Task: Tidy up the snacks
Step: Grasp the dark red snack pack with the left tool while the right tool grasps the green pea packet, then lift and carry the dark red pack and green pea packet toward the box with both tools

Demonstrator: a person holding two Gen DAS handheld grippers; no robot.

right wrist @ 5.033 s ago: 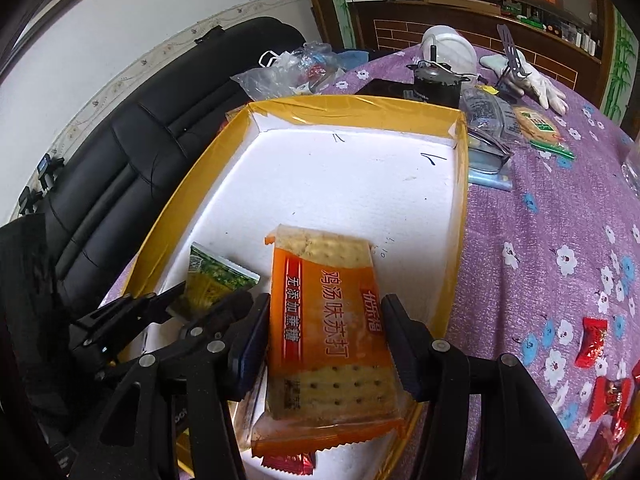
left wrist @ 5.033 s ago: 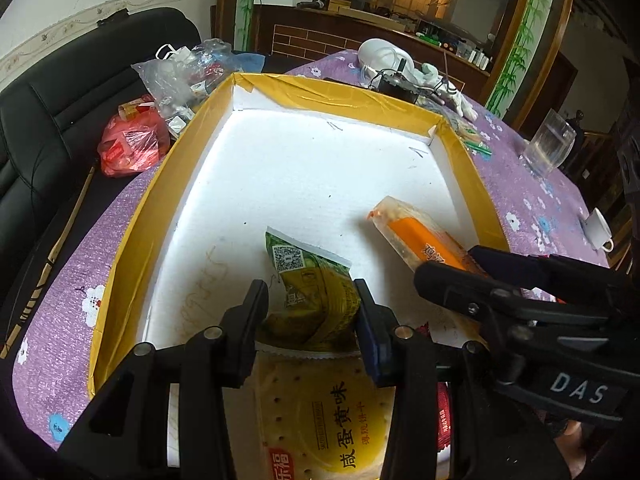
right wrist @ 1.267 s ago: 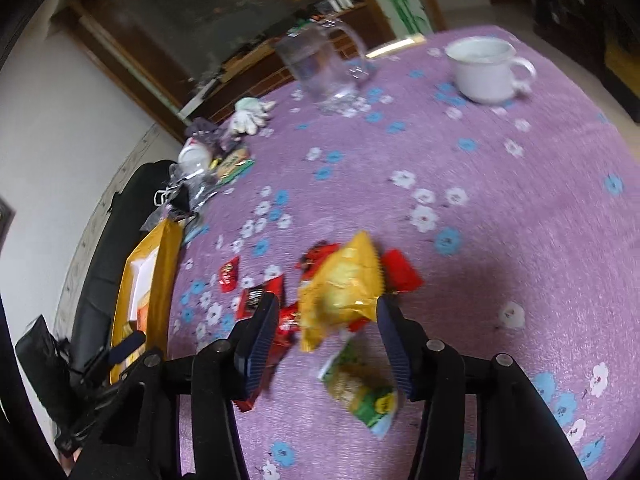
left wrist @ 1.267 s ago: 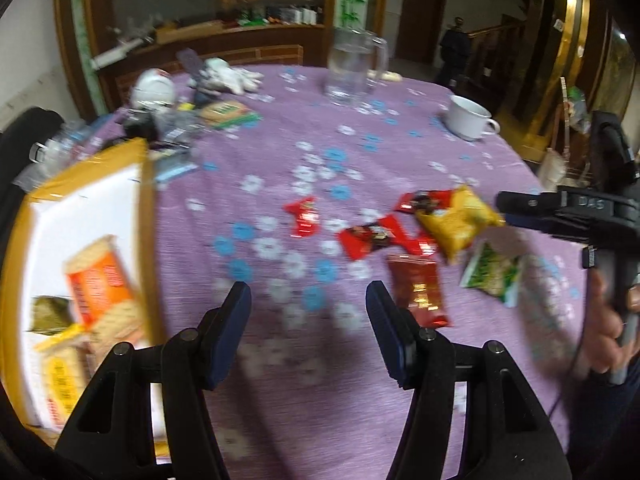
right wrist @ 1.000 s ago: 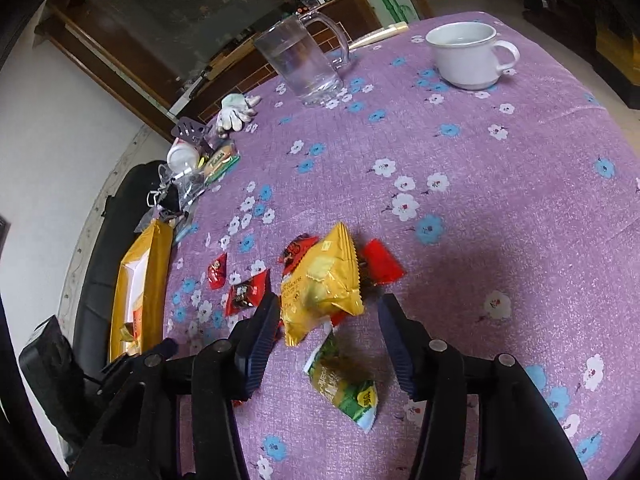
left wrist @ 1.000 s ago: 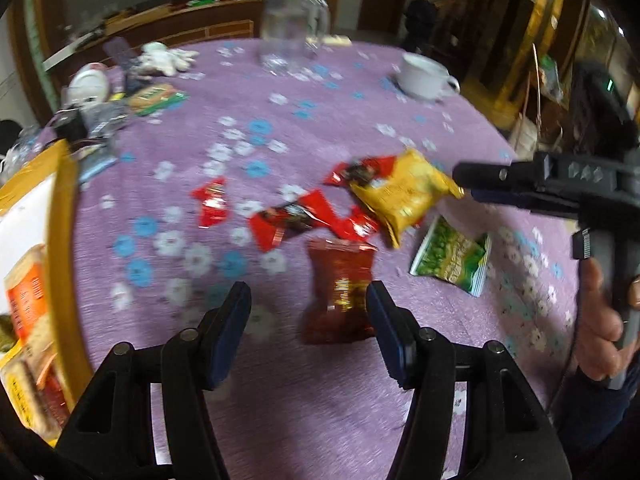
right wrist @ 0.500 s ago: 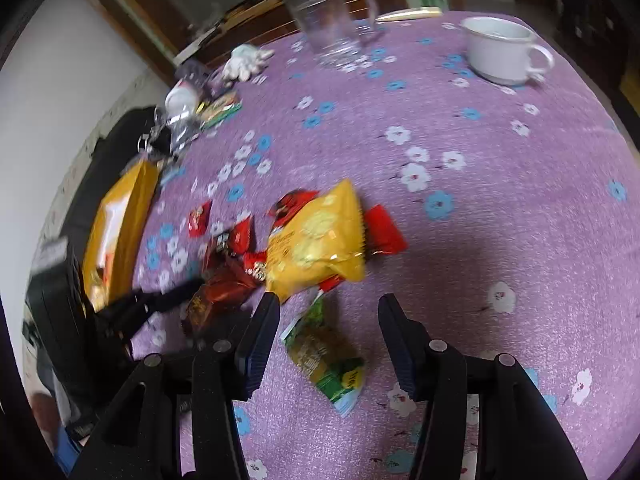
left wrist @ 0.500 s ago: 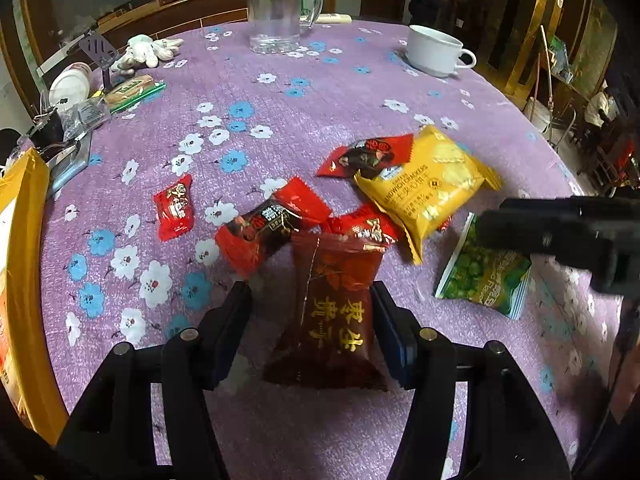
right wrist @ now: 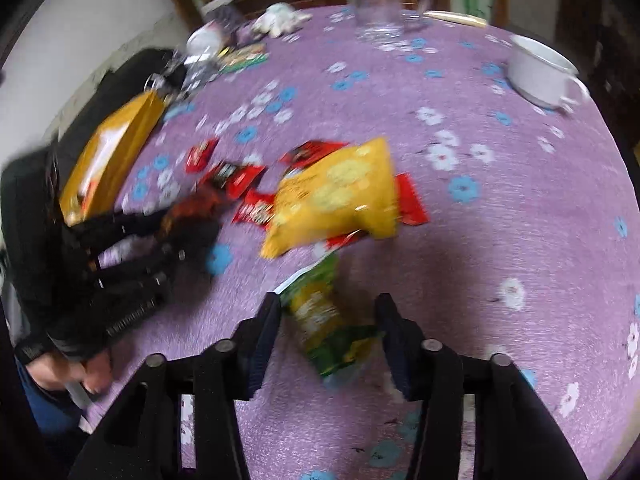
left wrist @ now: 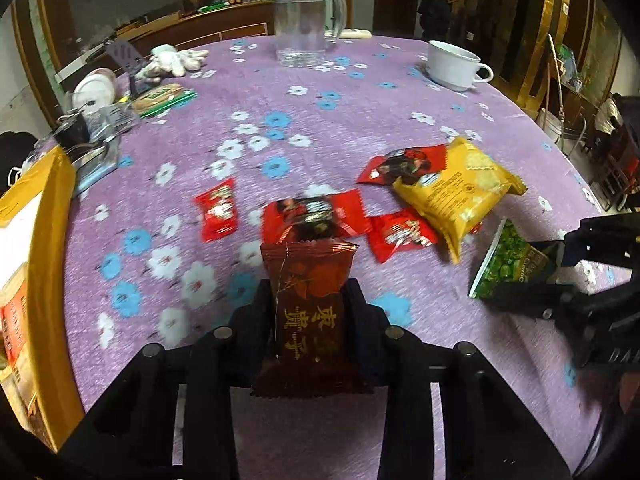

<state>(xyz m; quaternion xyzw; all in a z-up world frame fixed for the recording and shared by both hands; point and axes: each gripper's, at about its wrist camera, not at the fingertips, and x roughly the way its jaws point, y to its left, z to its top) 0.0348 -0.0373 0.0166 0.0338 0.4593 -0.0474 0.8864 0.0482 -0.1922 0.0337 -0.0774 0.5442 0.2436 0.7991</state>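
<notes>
A left tool [left wrist: 310, 300] closes on a dark red packet [left wrist: 308, 312] as the right tool [right wrist: 326, 320] closes around a green packet [right wrist: 328, 320]; several snacks sit in the yellow box [left wrist: 52, 208], 5 more wait on the worktop [left wrist: 320, 128].

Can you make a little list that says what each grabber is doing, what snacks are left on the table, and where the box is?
left gripper: closing on the dark red snack packet, pads against its sides
right gripper: closing around the green snack packet, gap on one side
loose snacks: yellow bag, small red packets
yellow box: at the table's left edge, snacks inside
other things: glass mug, white cup
table: purple flowered cloth
</notes>
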